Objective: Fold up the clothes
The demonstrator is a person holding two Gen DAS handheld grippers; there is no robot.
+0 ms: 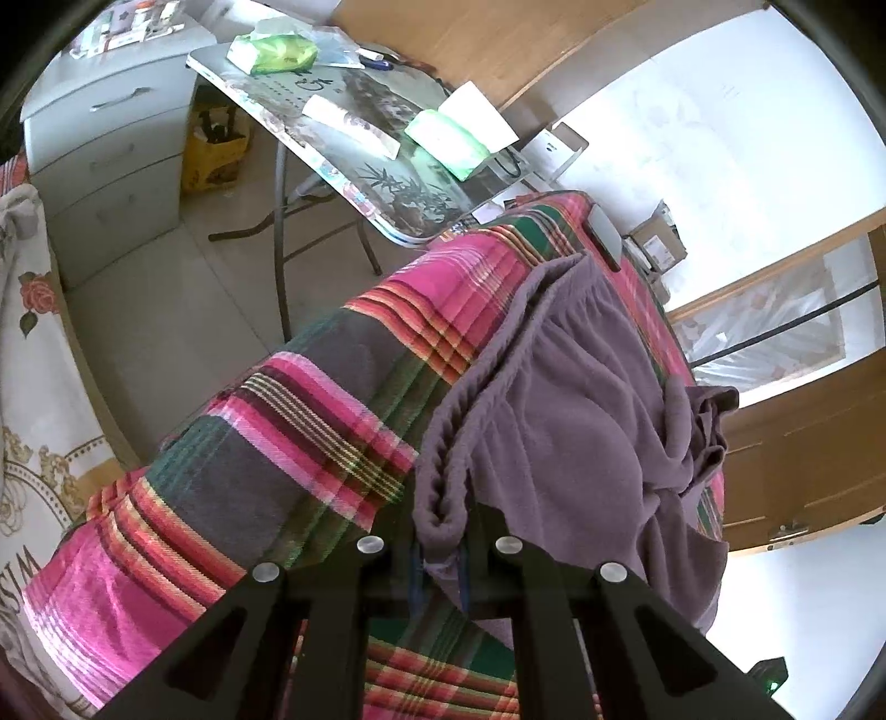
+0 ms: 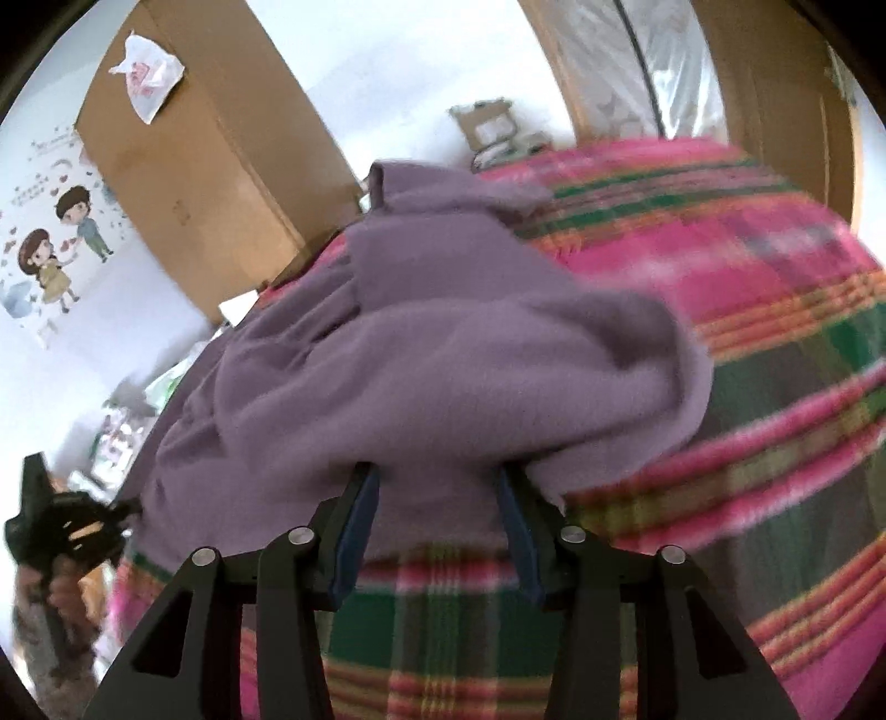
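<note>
A purple fleece garment (image 1: 581,399) lies spread on a pink and green plaid blanket (image 1: 310,421), its gathered waistband running toward my left gripper (image 1: 437,559). That gripper is shut on the near end of the waistband, with the fabric pinched between its blue pads. In the right wrist view the same garment (image 2: 443,360) is bunched in a heap on the blanket (image 2: 747,332). My right gripper (image 2: 437,498) stands open, its fingers wide apart with the garment's edge draped over the fingertips (image 2: 360,498). The left gripper (image 2: 55,520) shows at the far left, held by a hand.
A folding table (image 1: 343,160) with green tissue packs (image 1: 277,52) stands beyond the bed, next to a grey drawer cabinet (image 1: 111,144). A dark flat phone (image 1: 606,232) lies at the blanket's far edge. A wooden wardrobe (image 2: 210,155) is behind the bed.
</note>
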